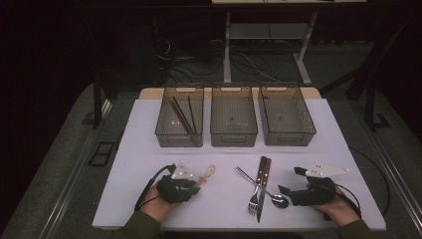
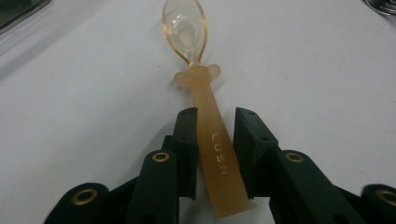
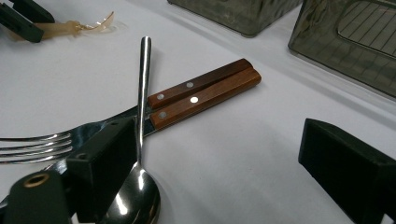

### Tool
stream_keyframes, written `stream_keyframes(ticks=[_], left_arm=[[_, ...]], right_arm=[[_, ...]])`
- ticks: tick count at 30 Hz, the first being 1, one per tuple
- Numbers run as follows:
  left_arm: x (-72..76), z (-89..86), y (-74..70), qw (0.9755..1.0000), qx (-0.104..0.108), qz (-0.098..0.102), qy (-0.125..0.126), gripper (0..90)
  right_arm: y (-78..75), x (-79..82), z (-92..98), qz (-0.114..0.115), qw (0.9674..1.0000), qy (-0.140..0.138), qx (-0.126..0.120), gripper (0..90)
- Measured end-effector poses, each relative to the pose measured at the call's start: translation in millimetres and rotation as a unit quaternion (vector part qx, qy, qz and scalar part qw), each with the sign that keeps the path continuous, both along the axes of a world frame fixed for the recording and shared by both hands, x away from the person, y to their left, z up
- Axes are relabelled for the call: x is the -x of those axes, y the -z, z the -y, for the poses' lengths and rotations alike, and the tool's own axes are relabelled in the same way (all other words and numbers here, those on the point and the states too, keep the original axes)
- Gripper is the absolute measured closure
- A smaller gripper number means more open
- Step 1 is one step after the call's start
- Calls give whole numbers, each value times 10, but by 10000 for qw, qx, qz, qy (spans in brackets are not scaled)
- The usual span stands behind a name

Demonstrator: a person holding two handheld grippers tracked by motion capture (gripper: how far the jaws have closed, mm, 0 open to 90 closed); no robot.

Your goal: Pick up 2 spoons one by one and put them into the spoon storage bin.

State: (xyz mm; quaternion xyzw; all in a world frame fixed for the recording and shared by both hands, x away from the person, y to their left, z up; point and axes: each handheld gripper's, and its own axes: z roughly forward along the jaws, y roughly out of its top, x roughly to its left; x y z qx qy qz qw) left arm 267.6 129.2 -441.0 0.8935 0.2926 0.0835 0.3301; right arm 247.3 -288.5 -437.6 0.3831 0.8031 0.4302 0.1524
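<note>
A translucent amber plastic spoon (image 2: 208,126) lies on the white table (image 1: 139,164), its bowl pointing away from me. My left gripper (image 2: 212,140) is shut on its handle, one jaw on each side; from above the left gripper (image 1: 193,184) sits at the front left with the amber spoon (image 1: 207,174) sticking out beyond it. My right gripper (image 3: 219,186) stands open and wide at the front right, its left jaw over a metal spoon (image 3: 141,93) that crosses a fork (image 3: 42,144) and a knife with wooden handles (image 3: 205,91). From above, the right gripper (image 1: 291,180) is just right of that cutlery.
Three dark see-through bins stand in a row at the back: the left bin (image 1: 164,135) holds chopsticks (image 1: 182,117), then the middle bin (image 1: 234,138) and the right bin (image 1: 287,140). Cables trail from both grippers. The table's front edge is close below my hands.
</note>
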Motion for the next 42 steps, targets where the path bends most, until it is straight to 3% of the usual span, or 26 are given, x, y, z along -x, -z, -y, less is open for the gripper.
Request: stream_keyframes(ticks=[9,14,25,42], left_arm=[[-22,-22,-8,9999,95,-82,79,749],[-14,-29,-43,9997,185,42,147,749],[-45,-149,-114,9983,549,43,187,747],[-141,-142,-219,9964,778,172,290,746]], right_arm=[[-3,0,-3,18,10000,-24,9,114],[-2,-1,-4,12,10000,-25,6,114],[1,-2,-7,1,10000,-31,-2,114],[3,-2,-16,-24,10000,-44,4,114]])
